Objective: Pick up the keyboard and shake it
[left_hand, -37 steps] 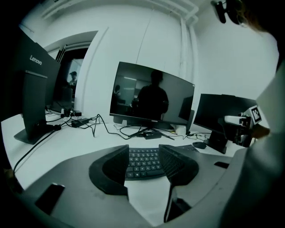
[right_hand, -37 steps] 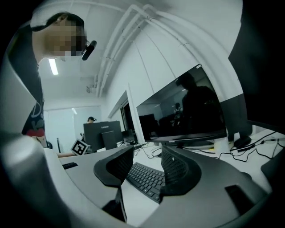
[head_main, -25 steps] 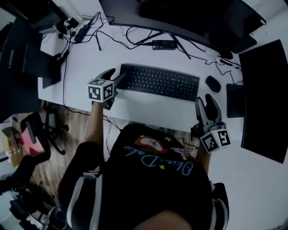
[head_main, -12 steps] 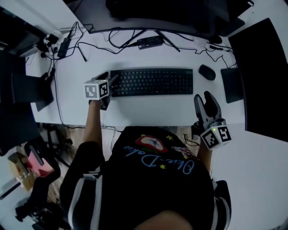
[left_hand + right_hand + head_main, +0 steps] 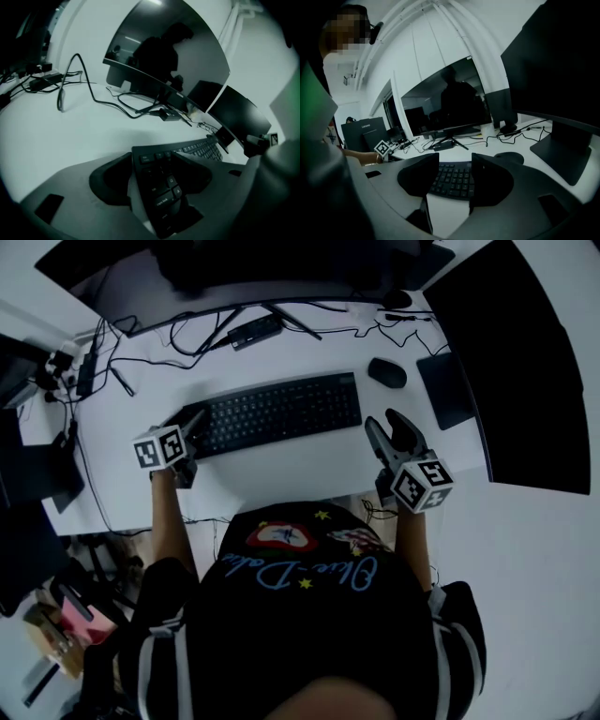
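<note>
A black keyboard [image 5: 277,412] lies flat on the white desk [image 5: 300,470]. My left gripper [image 5: 194,420] is at its left end. In the left gripper view the keyboard [image 5: 161,187] reaches in between the wide jaws of the left gripper [image 5: 157,164], with a strip of desk showing beside one jaw, so it is open. My right gripper [image 5: 386,425] hovers just off the keyboard's right end. Its jaws have just been opening and nothing is between them; in the right gripper view the keyboard [image 5: 454,180] lies a little ahead of the right gripper [image 5: 454,161].
A black mouse [image 5: 386,372] sits behind the right gripper, beside a dark pad [image 5: 448,390]. A curved monitor [image 5: 234,268] stands at the back, with cables [image 5: 216,334] and an adapter [image 5: 253,332] under it. A large black screen [image 5: 525,371] fills the right side.
The right gripper has come in towards the keyboard's right end. The left gripper has stayed at the left end and sunk a little. The head view has swung, so the desk sits differently.
</note>
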Motion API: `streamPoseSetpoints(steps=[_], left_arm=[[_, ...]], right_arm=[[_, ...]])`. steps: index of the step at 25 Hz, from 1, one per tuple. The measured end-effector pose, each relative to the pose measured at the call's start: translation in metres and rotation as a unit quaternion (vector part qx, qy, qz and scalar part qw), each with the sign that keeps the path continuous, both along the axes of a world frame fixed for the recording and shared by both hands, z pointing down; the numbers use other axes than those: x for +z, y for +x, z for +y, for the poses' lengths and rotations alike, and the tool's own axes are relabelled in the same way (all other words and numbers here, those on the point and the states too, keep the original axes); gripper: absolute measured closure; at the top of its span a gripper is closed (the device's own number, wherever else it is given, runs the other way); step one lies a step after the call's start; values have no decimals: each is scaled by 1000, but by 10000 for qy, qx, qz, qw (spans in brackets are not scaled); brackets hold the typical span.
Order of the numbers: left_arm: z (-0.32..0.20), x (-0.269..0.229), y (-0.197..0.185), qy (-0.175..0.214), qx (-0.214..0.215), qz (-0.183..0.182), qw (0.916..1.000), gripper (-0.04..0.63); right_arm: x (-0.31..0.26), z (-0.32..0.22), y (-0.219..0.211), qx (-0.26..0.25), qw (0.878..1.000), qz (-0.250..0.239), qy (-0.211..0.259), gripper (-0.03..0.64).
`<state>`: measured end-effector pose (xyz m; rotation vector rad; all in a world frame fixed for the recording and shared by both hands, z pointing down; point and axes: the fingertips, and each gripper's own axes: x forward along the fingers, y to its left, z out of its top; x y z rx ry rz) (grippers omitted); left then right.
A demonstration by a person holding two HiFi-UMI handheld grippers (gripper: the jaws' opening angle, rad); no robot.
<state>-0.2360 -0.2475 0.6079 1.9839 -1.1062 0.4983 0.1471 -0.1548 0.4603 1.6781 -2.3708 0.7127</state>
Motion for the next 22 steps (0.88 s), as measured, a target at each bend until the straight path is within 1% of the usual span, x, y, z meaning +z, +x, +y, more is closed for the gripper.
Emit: streamPoseSetpoints(steps=[1,3,5,7,12,16,18,22], left_arm=[[2,1,3,4,69,-27,10000,345],[3,1,6,43,93,-91,9999,337],[2,0,5,57,50,-92,9999,337],[2,-1,5,63,20,-97,9999,337],[3,-1,7,85,6,-131,9999,336],[2,0,8,87,3,-138,9999,336],[2,1,9,109,-6,-177,9998,336],[2,1,8,162,-32,-302,9994,333]], right_arm=[[9,-2,2,-33,9999,1,-129,434],[29,-6,4,-97,9992,-14,-379,430],[48,-10,5,-156,9979,12,-630,420],[69,-14,6,-224,9955,78,-917,394],[107,-23,2,-445,9877,141,-1492,377],[127,-26,3,-550,9814,223,-1825,367],[136,-26,0,-661,9784,173,-1951,367],[141,-28,-12,-876,9765,-55,-1969,365]])
